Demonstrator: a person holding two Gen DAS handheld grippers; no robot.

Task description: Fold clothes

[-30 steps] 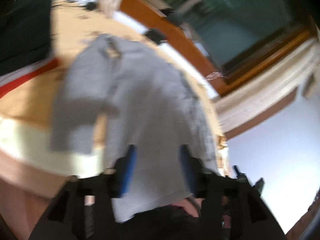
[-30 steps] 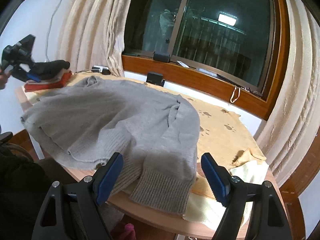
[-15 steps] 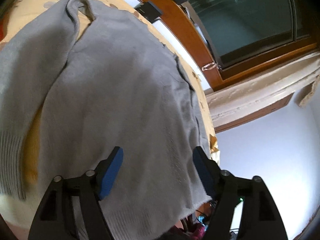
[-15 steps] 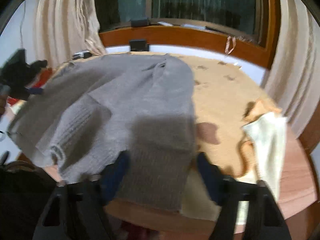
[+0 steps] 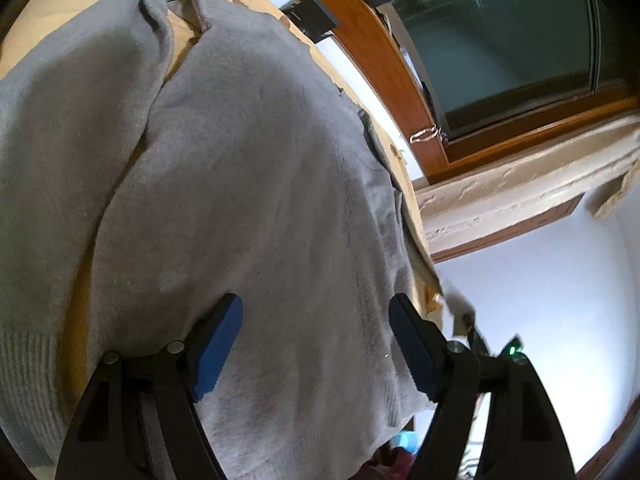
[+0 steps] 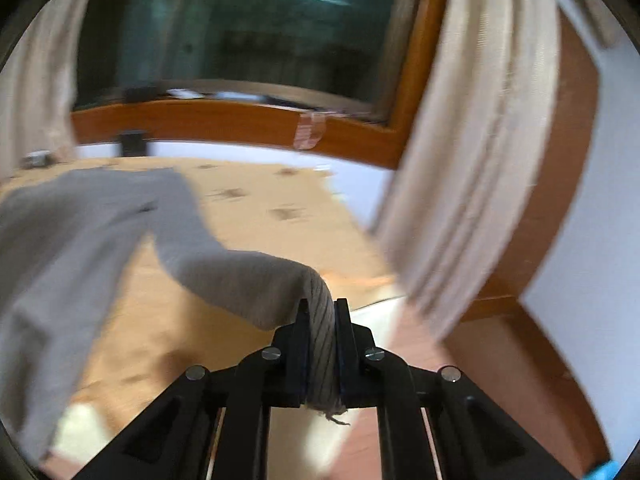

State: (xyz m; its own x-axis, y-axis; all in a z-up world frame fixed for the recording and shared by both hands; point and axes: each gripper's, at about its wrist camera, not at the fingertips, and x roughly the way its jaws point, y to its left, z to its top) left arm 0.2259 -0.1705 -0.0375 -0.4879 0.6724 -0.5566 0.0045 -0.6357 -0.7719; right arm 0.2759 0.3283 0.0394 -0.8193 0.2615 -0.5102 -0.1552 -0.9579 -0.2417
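Observation:
A grey knitted sweater (image 5: 248, 184) lies spread over the table, collar at the far end and hem toward me. My left gripper (image 5: 316, 312) hovers open just above the sweater's lower body, blue pads wide apart and nothing between them. In the right wrist view, my right gripper (image 6: 321, 308) is shut on the ribbed cuff of the sweater's sleeve (image 6: 224, 276). That sleeve is lifted off the table and stretches left toward the sweater's body (image 6: 60, 224).
The table carries a tan cloth (image 6: 260, 204) with dark paw prints. A wooden window sill (image 6: 224, 120) runs along the far side, with a small black box (image 5: 312, 16) on it. Cream curtains (image 6: 472, 152) hang at the right. A white cloth (image 6: 76, 424) lies near the front edge.
My right gripper has shut on the sleeve cuff and raised it, swinging right. My left gripper came in closer over the sweater's body and stays open.

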